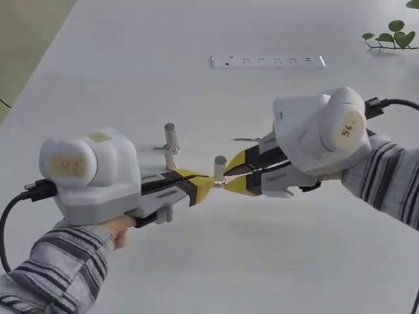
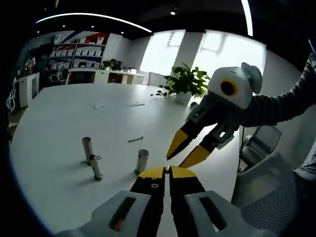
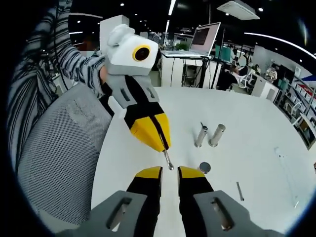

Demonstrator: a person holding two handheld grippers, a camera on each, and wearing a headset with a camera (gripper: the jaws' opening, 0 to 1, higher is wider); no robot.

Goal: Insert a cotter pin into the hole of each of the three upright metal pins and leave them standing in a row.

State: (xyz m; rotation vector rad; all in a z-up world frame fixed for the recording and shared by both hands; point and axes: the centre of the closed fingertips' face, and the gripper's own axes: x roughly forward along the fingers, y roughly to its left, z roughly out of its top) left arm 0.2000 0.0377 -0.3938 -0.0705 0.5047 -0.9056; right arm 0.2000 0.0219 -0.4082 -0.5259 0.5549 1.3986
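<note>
Three upright metal pins stand on the white table (image 1: 196, 261). The nearest pin (image 1: 220, 165) (image 3: 204, 168) (image 2: 142, 161) is between the two gripper tips. Two more pins (image 1: 170, 135) (image 2: 87, 147) stand behind it, and one pin (image 2: 96, 169) of these has a cotter pin through it. My left gripper (image 1: 208, 182) (image 2: 169, 170) is shut on a thin cotter pin (image 3: 168, 159) that sticks out of its tip, close beside the nearest pin. My right gripper (image 1: 226, 178) (image 3: 169, 172) faces it with its jaws slightly apart and nothing between them.
A loose cotter pin (image 1: 245, 139) (image 2: 136, 139) (image 3: 239, 191) lies on the table beyond the pins. A white power strip (image 1: 267, 61) lies farther back, with a plant (image 1: 393, 36) at the far right. A mesh chair (image 3: 54, 158) stands at the table's near edge.
</note>
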